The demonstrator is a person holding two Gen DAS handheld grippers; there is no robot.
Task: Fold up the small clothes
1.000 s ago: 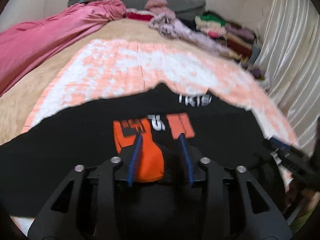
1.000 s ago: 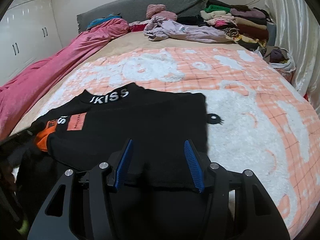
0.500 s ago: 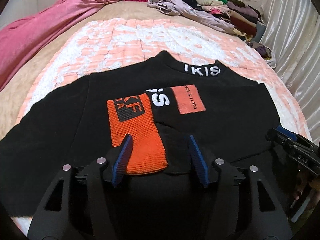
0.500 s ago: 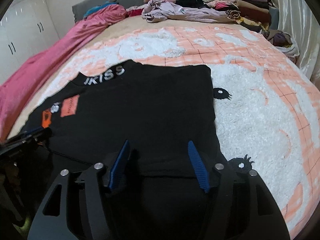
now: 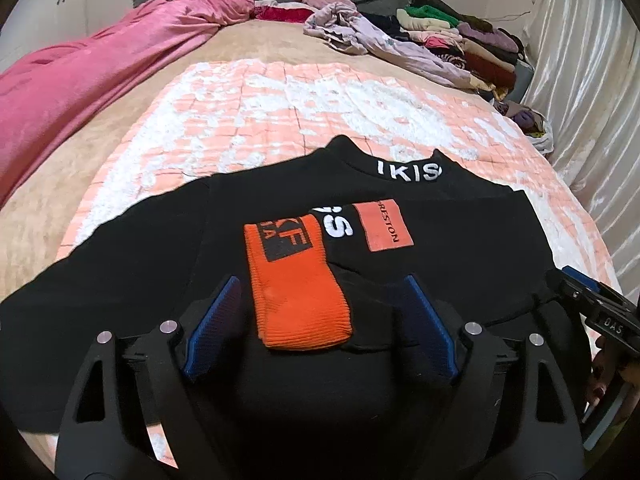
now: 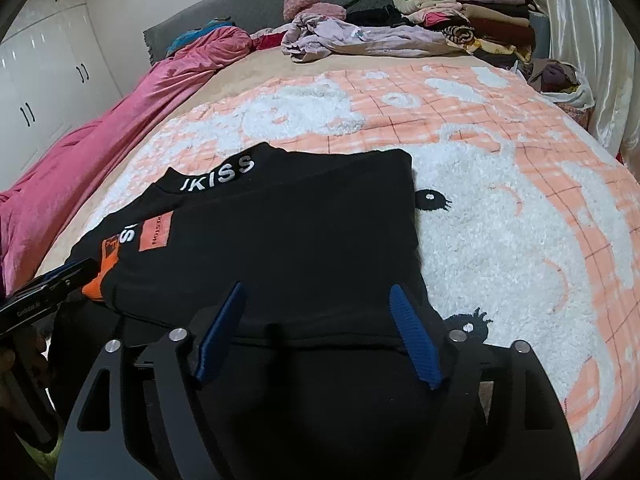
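A black top (image 5: 472, 248) with white lettering on the collar lies flat on the bed, also in the right wrist view (image 6: 288, 240). One sleeve with an orange cuff (image 5: 298, 292) is folded across its front, the cuff lying between my left fingers. My left gripper (image 5: 320, 284) is open, low over the near hem. My right gripper (image 6: 318, 292) is open over the top's near right part, nothing held. Each gripper shows at the edge of the other's view.
The top lies on a peach and white fleece blanket (image 6: 520, 208). A pink duvet (image 5: 80, 80) runs along the left side. Loose and stacked clothes (image 6: 440, 20) sit at the bed's head and far right. A curtain (image 5: 592, 80) hangs at the right.
My left gripper opened wider and drew back from the orange cuff, which now lies flat on the top. My right gripper opened a little wider and shifted back over the hem.
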